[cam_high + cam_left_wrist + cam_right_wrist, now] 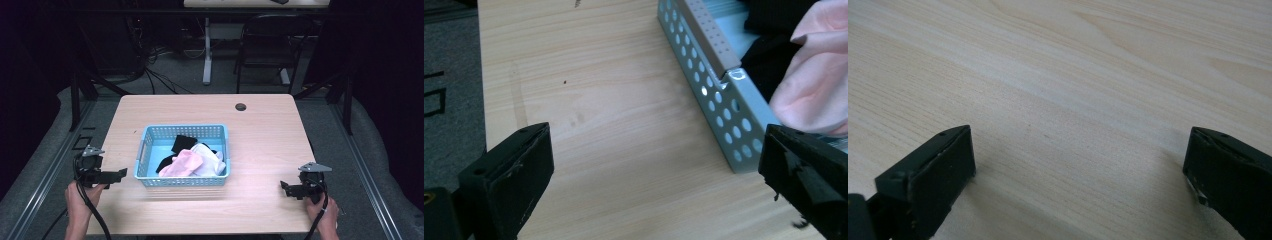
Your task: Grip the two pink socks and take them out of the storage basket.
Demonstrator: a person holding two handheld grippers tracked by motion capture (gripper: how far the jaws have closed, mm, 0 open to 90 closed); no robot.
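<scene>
A light-blue perforated basket (pixel 150 145) sits near the middle of the wooden table (pixel 265 130), and in it lies a loose heap of clothes: a pink garment (pixel 182 164) at the front, a white one (pixel 210 159) beside it and black cloth (pixel 184 142) behind. The left gripper (pixel 120 174) is held low just beside the basket's left front corner with its jaws spread wide and nothing between them — in the left gripper view the basket wall (pixel 719 105) and the pink garment (pixel 814 85) lie just ahead, so the gripper looks lined up for a reach over the rim to that piece. The right gripper (pixel 284 187) rests well apart from the basket over bare wood near the table's right front, its jaws likewise spread and empty; it seems parked there to leave the open tabletop (pixel 1073 85) free, probably as the place where a garment would be laid out. The piled, overlapping clothes suggest nothing has been taken out yet. No brand, label or readable writing can be made out on the basket, clothes or table.
</scene>
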